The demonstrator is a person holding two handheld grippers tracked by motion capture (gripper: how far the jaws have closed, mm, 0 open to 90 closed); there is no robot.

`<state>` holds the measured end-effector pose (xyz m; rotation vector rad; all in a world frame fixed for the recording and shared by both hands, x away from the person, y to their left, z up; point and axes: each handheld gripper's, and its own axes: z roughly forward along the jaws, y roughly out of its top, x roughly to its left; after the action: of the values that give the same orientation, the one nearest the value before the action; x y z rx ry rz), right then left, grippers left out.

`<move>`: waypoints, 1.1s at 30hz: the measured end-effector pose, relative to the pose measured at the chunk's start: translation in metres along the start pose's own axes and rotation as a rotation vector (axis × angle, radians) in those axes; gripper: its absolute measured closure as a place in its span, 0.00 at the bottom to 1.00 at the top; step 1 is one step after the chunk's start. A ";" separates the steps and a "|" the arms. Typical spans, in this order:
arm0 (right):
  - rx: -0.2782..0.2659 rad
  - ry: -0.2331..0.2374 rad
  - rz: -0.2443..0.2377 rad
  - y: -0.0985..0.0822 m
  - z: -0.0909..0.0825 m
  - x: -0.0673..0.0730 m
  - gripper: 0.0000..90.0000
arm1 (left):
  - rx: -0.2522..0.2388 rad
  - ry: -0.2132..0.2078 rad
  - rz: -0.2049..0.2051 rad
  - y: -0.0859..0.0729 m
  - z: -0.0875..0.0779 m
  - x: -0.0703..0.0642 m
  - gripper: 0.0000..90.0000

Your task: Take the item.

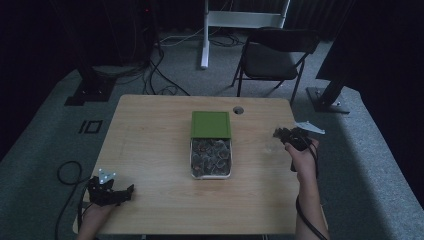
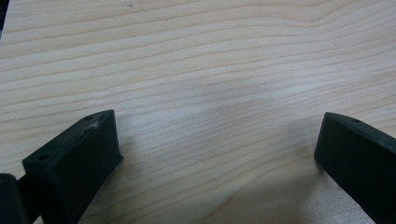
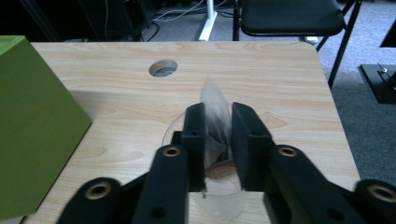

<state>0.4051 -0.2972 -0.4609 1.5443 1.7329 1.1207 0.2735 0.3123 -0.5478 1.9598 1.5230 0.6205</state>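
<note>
My right gripper (image 1: 282,134) hangs over a clear plastic cup (image 3: 224,205) at the table's right side. A pale tea bag (image 3: 217,126), blurred at its top, stands between the jaws, which are slightly parted around it (image 3: 218,109). Mid-table sits a metal tin (image 1: 192,165) with several dark tea bags in it. Its green lid (image 1: 210,124) lies just behind it, and the lid's side (image 3: 32,126) rises at the left of the right gripper view. My left gripper (image 1: 127,192) rests at the front left corner, its jaws wide open over bare wood (image 2: 219,126).
A round cable hole (image 1: 238,110) lies in the wooden table (image 1: 150,150) behind the lid. Beyond the far edge are a black folding chair (image 1: 272,57) and a white stand leg (image 1: 204,40). Cables and dark stands cover the floor at the left.
</note>
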 end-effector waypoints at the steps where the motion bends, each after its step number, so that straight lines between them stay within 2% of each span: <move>1: 0.000 0.003 -0.002 0.000 0.000 0.000 0.80 | 0.000 0.000 0.000 0.000 0.000 0.000 0.01; 6: -0.009 0.019 -0.009 0.003 -0.001 0.002 0.73 | 0.000 0.000 0.000 0.000 0.000 0.000 0.01; 7: -0.007 0.026 -0.032 0.005 -0.002 0.004 0.64 | 0.000 0.000 0.000 0.000 0.000 0.000 0.01; 13: 0.002 0.070 -0.047 0.006 -0.004 0.007 0.43 | 0.000 0.000 0.000 0.000 0.000 0.000 0.01; 20: -0.017 0.082 -0.063 0.005 -0.006 0.011 0.24 | 0.000 0.000 0.000 0.000 0.000 0.000 0.01; 23: -0.013 0.087 -0.063 0.003 -0.008 0.012 0.19 | 0.000 0.000 0.000 0.000 0.000 0.000 0.01; 27: -0.017 0.086 -0.058 0.001 -0.012 0.013 0.19 | 0.000 0.000 0.000 0.000 0.000 0.000 0.01; 33: -0.021 0.082 -0.075 -0.006 -0.018 0.015 0.17 | 0.000 0.000 0.000 0.000 0.000 0.000 0.01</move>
<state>0.3843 -0.2862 -0.4552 1.4266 1.8120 1.1759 0.2735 0.3123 -0.5478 1.9598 1.5229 0.6205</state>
